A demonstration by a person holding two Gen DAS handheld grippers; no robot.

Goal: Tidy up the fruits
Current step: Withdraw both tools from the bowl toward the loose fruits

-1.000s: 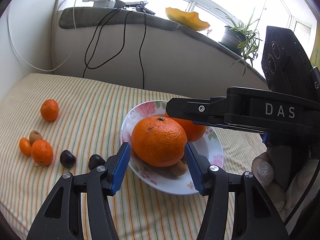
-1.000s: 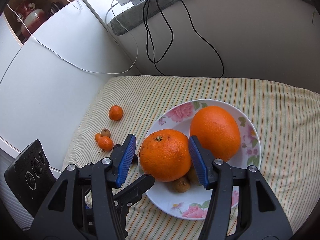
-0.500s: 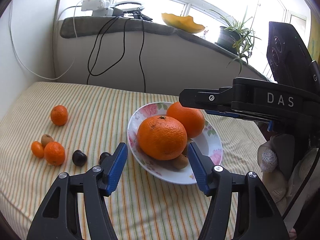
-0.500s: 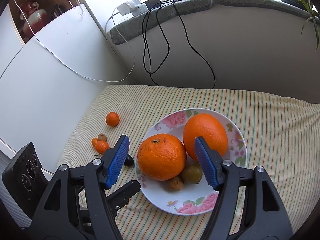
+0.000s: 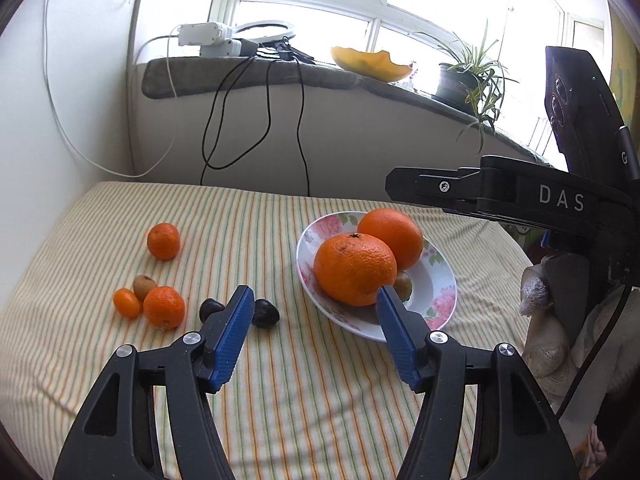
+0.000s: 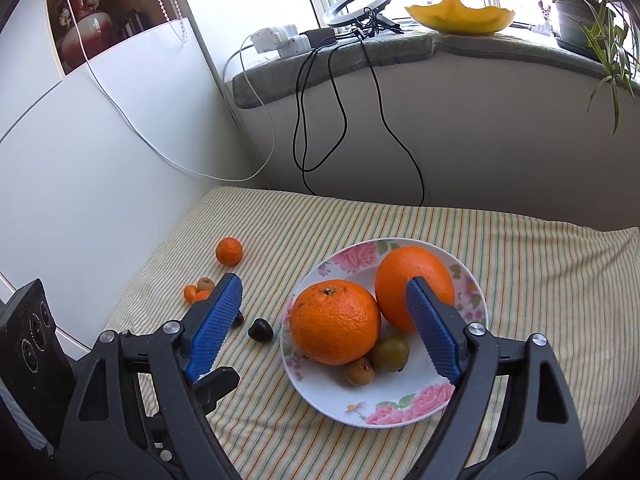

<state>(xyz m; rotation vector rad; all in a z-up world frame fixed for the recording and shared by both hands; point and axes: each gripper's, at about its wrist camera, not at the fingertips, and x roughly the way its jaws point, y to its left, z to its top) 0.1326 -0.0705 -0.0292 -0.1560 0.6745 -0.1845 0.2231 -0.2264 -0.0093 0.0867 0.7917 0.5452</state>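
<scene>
Oranges [image 6: 335,322] on floral plate [image 6: 384,408], right gripper [image 6: 324,308] opening, empty

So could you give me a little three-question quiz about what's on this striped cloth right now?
1. True or false: the white floral plate holds two large oranges, the front one beside the back one.
2. How many dark round fruits lie on the striped cloth?
3. Is the right gripper A) clamping a fruit or B) opening with nothing pinched?

Key: 1 true; 2 two; 3 B.
</scene>
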